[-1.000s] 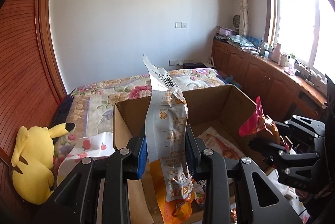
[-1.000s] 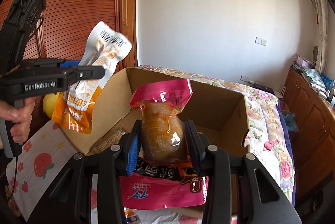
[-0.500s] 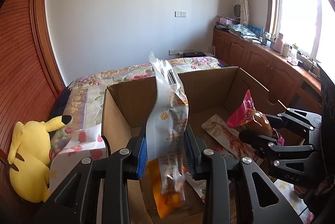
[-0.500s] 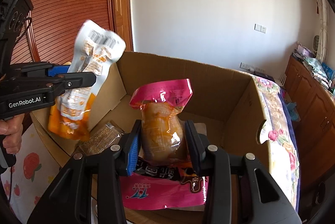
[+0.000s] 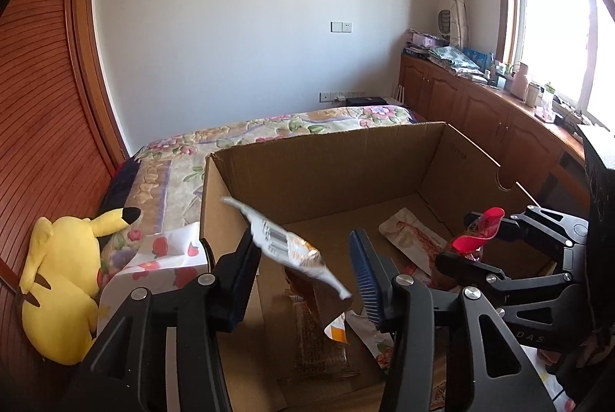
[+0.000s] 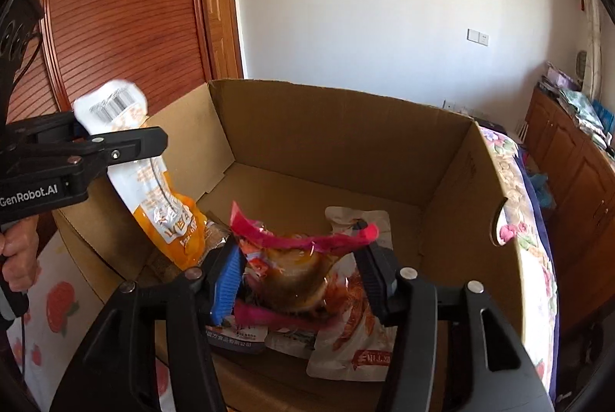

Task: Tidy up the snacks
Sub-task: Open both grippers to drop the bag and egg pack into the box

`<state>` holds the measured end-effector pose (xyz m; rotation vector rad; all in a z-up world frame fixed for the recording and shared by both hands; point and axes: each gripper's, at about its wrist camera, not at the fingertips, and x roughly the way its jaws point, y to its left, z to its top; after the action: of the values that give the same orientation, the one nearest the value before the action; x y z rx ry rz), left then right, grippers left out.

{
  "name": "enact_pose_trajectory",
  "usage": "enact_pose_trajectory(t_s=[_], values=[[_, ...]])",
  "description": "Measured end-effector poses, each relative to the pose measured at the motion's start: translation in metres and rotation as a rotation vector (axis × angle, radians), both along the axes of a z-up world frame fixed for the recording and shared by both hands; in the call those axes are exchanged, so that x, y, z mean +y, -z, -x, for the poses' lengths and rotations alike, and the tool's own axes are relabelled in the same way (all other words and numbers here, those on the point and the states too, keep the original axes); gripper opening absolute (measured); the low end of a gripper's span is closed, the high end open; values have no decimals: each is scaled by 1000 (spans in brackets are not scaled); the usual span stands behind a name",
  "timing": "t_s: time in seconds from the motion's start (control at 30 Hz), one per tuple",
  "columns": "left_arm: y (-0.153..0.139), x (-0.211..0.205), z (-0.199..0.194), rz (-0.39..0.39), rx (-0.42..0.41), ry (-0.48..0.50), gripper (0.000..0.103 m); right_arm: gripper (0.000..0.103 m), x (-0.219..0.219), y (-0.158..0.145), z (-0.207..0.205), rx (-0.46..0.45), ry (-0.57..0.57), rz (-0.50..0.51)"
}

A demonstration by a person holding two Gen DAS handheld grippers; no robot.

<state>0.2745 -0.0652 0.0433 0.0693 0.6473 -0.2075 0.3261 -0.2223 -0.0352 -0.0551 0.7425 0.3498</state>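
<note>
My left gripper (image 5: 303, 281) hangs over the near left corner of the open cardboard box (image 5: 326, 173). Its jaws are opening. The white and orange snack packet (image 5: 286, 246) lies tilted between the fingers, and the right pad stands clear of it. From the right wrist view this packet (image 6: 153, 189) hangs down into the box (image 6: 346, 135). My right gripper (image 6: 298, 275) is low inside the box with its jaws opening. The pink-topped packet (image 6: 292, 258) sags loose between its pads, on top of other packets.
Inside the box lie a white and red packet (image 6: 357, 335), a brown packet (image 5: 319, 335) and a pink pack (image 6: 250, 319). A yellow plush toy (image 5: 61, 281) and a strawberry-print cloth (image 5: 165, 258) sit left of the box. Behind it is a floral bed (image 5: 230, 142).
Both pairs of jaws have spread apart. The white and orange packet has tipped over and slid down. The pink-topped packet has slumped from upright. Both grippers have come down toward the box.
</note>
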Motion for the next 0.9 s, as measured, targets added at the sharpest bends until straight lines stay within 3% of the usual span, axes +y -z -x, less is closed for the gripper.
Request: enact_pose_trajectory(t_s=[0.37,0.6,0.83,0.9], values=[[-20,-3,16,-15,-77,-1,53,57,-2,-15,8,-30,22,-2],[-14,-3,33,-23,-78,22,53,57,1,-8,1,38,-8,-15],[-17,4,47,-29,-80,36,54,57,0,2,-1,67,36,2],[-17,5,49,-30,-79,38,54,64,-1,2,0,64,48,26]])
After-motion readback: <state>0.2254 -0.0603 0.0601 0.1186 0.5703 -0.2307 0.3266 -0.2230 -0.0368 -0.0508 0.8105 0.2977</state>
